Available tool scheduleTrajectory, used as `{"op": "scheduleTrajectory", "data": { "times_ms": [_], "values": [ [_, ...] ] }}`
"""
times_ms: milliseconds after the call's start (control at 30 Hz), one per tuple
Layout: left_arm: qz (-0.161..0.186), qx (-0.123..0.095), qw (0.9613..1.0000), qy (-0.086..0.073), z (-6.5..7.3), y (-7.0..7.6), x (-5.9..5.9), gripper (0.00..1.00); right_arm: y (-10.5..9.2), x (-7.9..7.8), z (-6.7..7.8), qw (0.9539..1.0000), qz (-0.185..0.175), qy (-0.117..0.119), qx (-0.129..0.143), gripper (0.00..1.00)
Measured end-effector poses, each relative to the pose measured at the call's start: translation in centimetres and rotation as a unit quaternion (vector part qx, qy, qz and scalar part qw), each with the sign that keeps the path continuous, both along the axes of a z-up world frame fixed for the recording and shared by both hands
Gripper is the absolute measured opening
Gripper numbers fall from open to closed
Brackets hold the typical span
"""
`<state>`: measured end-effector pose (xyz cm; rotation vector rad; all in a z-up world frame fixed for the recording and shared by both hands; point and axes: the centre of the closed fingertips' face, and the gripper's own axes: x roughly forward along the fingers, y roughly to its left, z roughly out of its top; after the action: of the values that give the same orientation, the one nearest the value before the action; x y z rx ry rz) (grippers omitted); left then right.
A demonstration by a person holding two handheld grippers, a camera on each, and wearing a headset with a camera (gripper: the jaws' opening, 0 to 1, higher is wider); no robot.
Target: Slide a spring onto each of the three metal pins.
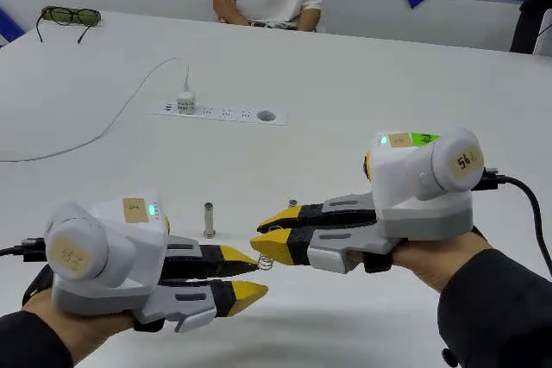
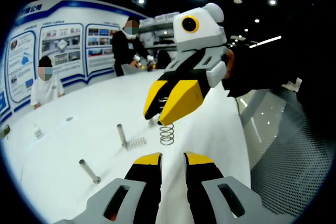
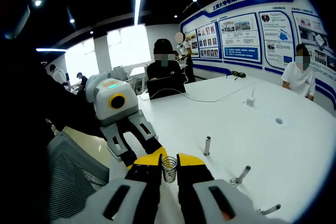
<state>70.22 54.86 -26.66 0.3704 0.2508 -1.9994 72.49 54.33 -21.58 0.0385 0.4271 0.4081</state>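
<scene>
1. The right gripper (image 3: 169,160) has its jaws closed on the spring (image 3: 168,170). The spring hangs off the jaw tips in the air above the bench (image 1: 345,109), between the two grippers, with its coil axis roughly upright.
2. The left gripper (image 2: 173,160) has its jaws parted and grips nothing. It sits just beside the spring.
3. We judge the step to be carrying the spring to the nearest upright pin (image 1: 209,219), which looks bare.
4. To do it well:
   - Centre the bore over the pin tip.
   - Keep the axis plumb.
   - Lower the spring, and release it only once the coils ring the pin.
5. The left jaws could steady the free end, but only with a light pinch.
6. The spring is small, short, bright wire with open turns, and it likely squashes easily.
7. A second spring (image 2: 137,142) lies on the bench at a pin's foot.
</scene>
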Motion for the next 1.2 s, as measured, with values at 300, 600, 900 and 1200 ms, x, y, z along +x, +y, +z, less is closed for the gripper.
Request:
{"op": "scheduleTrajectory", "data": {
  "times_ms": [300,600,900,1200],
  "values": [
    [0.041,0.003,0.9991,0.009,-0.7,1.1,1.7,0.27,-0.9,2.1,1.2,0.9998,-0.009,-0.017,-0.010,0.12],
    [0.066,0.001,0.9977,0.017,-1.1,1.9,2.4,0.33,-1.6,4.5,2.4,0.9991,-0.015,-0.034,-0.022,0.12],
    [0.082,0.002,0.9965,0.017,-1.2,2.2,3.4,0.39,-1.9,6.6,2.6,0.9986,-0.020,-0.036,-0.034,0.12],
    [0.097,0.005,0.9951,0.017,-1.6,2.5,4.0,0.42,-2.3,8.3,2.2,0.9985,-0.023,-0.028,-0.041,0.12]
  ]
}}
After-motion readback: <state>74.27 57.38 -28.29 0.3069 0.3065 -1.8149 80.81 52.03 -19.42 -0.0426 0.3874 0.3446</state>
